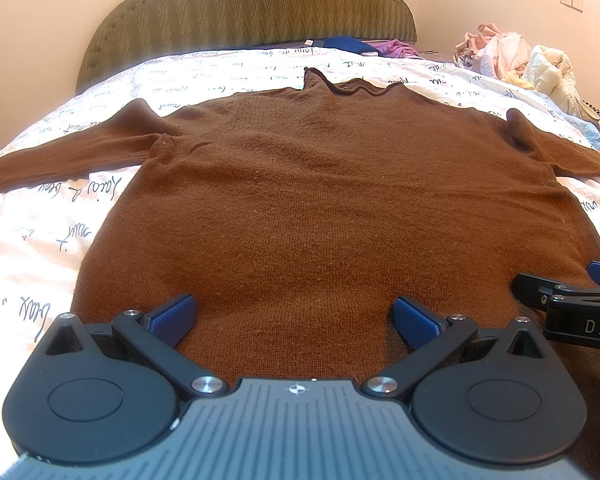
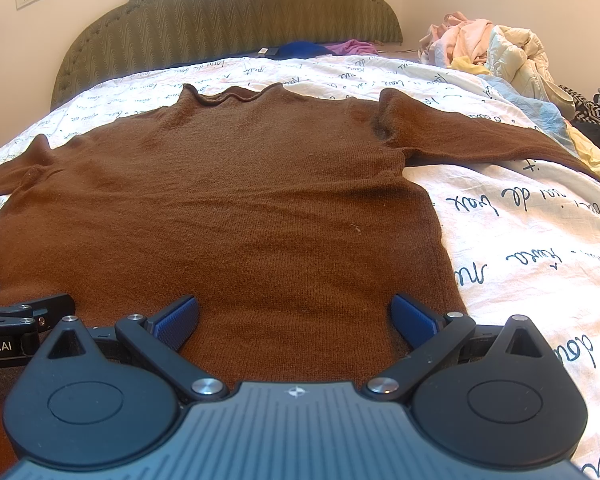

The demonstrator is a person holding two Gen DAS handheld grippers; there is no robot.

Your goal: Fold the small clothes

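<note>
One brown sweater (image 1: 320, 200) lies flat, both sleeves spread; two grippers, left gripper (image 1: 294, 316) and right gripper (image 2: 295, 316), gape wide, lower centre.

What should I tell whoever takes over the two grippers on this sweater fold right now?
Left gripper: open, holding nothing, over the hem end of the brown sweater.
Right gripper: open, holding nothing, beside the left one at the same end.
Sweater: spread flat on the bedspread, collar toward the headboard, both sleeves stretched out sideways.
Done: laid out flat.
Left: every fold, sleeves and body.
</note>
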